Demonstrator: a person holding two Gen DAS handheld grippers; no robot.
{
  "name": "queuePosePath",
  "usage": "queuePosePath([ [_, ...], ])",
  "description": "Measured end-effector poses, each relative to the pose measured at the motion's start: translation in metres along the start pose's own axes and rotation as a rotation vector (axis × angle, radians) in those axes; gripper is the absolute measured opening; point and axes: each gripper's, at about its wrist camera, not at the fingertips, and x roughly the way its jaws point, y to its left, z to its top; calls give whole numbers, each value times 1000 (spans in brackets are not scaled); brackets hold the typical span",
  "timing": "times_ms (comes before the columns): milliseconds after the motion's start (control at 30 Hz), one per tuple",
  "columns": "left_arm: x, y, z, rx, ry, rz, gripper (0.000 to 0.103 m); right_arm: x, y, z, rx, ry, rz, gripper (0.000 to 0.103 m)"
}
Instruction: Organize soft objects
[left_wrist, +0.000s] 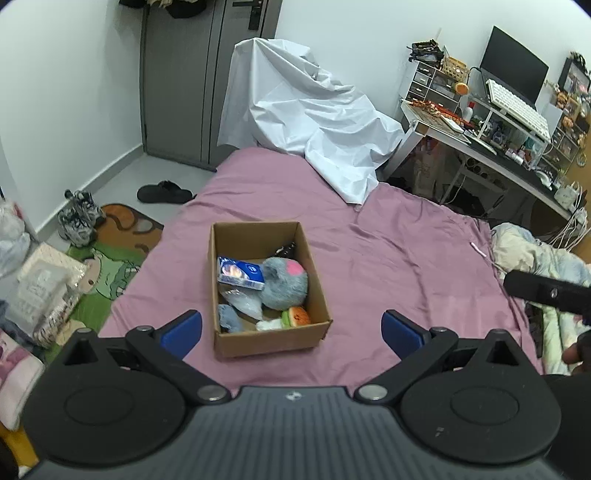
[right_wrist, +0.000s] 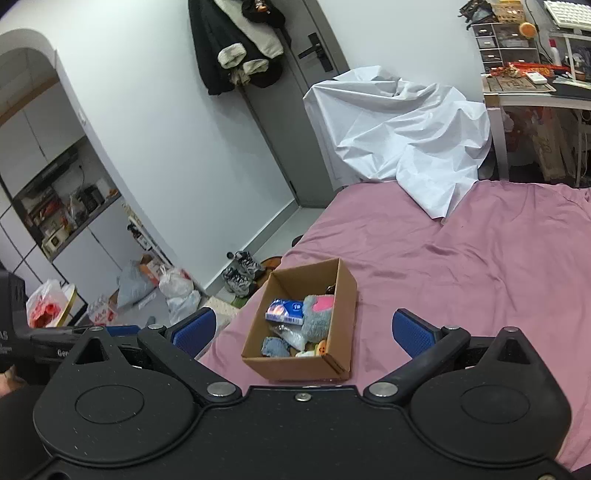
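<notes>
A brown cardboard box (left_wrist: 225, 258) stands on the pink bed sheet (left_wrist: 388, 266); it also shows in the right wrist view (right_wrist: 345, 299). Inside lie a grey plush with a pink patch (left_wrist: 284, 282), a blue tissue pack (left_wrist: 240, 273), a clear plastic bag (left_wrist: 242, 302), a small blue-grey soft piece (left_wrist: 229, 317) and a small orange and white plush (left_wrist: 291, 318). My left gripper (left_wrist: 291, 328) is open and empty, held just in front of the box. My right gripper (right_wrist: 304, 328) is open and empty, above the box's near side.
A white crumpled sheet (left_wrist: 314, 122) drapes over something at the bed's far end. A cluttered desk (left_wrist: 491, 140) stands at the right. Sneakers (left_wrist: 79, 218), slippers (left_wrist: 164, 192), bags and a rug lie on the floor at the left. A quilt (left_wrist: 535, 254) lies at the right.
</notes>
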Motion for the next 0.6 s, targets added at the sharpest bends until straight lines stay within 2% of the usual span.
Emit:
queuePosePath([
  [100, -2, -6, -2, 16, -4, 10, 102, -3, 3, -1, -12, 6, 1, 103],
  [433, -7, -17, -7, 37, 15, -28, 102, -5, 22, -3, -94, 22, 10, 103],
  [600, -5, -21, -8, 37, 19, -13, 102, -7, 24, -3, -104, 25, -2, 103],
])
